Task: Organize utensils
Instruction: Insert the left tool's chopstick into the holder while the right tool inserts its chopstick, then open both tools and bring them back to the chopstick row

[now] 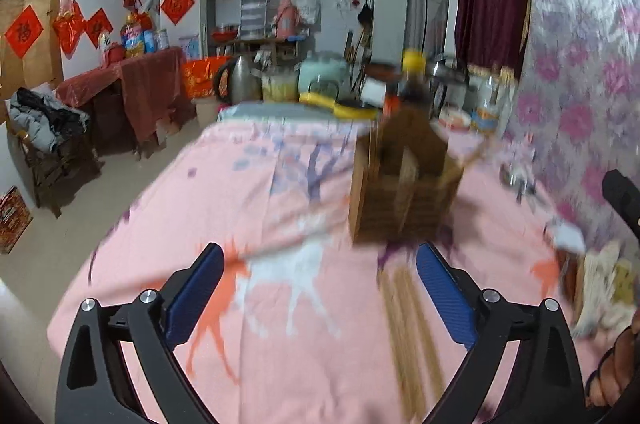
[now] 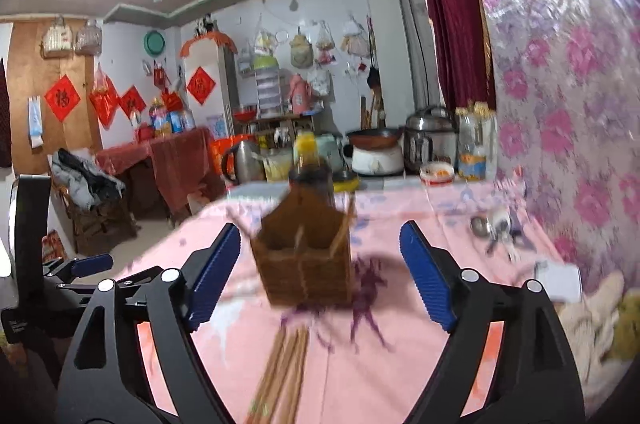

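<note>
A brown wooden utensil holder [image 1: 404, 184] [image 2: 306, 260] stands on the pink patterned tablecloth [image 1: 280, 192] [image 2: 392, 364], a few chopsticks leaning in it. A bundle of wooden chopsticks [image 1: 412, 336] [image 2: 282, 372] lies flat on the cloth in front of it. My left gripper [image 1: 320, 288] is open above the cloth; the bundle lies near its right finger. My right gripper [image 2: 320, 272] is open too, with the holder seen between its blue pads and the bundle below, neither touched. Metal spoons [image 1: 518, 178] [image 2: 494, 228] lie to the right by the wall. Both views are blurred.
A dark bottle with a yellow cap [image 1: 412, 84] [image 2: 310, 164] stands behind the holder. Kettle [image 1: 236, 80], rice cooker [image 2: 430, 138], wok and jars crowd the table's far end. A flowered wall covering [image 2: 560, 104] runs along the right. Cloths [image 1: 604, 288] lie at right.
</note>
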Motion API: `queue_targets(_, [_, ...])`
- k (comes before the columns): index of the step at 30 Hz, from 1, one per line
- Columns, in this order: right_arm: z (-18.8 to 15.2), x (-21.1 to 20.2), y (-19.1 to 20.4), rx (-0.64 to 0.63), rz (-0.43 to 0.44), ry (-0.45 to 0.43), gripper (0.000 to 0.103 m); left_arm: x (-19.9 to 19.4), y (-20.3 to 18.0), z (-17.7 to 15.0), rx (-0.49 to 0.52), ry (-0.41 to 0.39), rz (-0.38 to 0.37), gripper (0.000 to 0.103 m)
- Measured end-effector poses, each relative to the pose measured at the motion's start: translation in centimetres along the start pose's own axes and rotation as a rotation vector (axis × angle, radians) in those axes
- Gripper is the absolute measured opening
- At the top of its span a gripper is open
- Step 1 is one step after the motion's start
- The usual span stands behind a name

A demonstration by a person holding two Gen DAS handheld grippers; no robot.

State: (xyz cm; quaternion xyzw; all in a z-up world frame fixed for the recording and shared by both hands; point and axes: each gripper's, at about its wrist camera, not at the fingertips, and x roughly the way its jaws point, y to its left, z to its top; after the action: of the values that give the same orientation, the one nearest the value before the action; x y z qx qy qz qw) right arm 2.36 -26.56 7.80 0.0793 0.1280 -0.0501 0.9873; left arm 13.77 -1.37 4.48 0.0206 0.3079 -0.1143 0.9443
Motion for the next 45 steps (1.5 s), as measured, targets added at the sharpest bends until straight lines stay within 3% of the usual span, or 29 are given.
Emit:
queue_targets(8, [-11.1,0.1,-1.8,-0.016,-0.094,0.217,0.081,2.1,-0.1,-11.9,0.032,0.169,-0.017,0.095])
queue_targets(13, [-15.6,0.8,-1.7,-0.08,-0.089,0.332,0.081,3.0,-0.6,-15.7,0.082,0.223,-0.042,0.095])
queue_targets(21, [-17.5,1.3,-0.5,-0.115,-0.065,0.374,0.081,3.1,-1.8,-16.7,0.122,0.211,-0.087,0.095])
queue_targets(30, [-17.9,2.1,-1.4,-0.059,-0.082,0.424,0.081,4.3,-3.7,-16.2,0.167,0.2,-0.103,0.096])
queue_targets(34, [-17.9,2.2,-2.0,-0.017,-0.078,0.434,0.081,5.1,-3.4,-15.7,0.143,0.209,-0.084,0.098])
queue_targets(38, [-17.9,2.2,-2.0,-0.029,-0.083,0.431,0.081,5.5,-1.3,-15.3,0.104,0.2,-0.009,0.099])
queue_targets(41, [-17.9,2.0,-1.9,-0.028,-0.077,0.42,0.081,5.7,0.6,-15.1,0.05,0.209,0.004,0.098])
queue_targets(45, [-17.8,1.7,-1.2,-0.049,-0.048,0.403,0.08,5.4,0.7,-15.3,0.051,0.187,0.023,0.099])
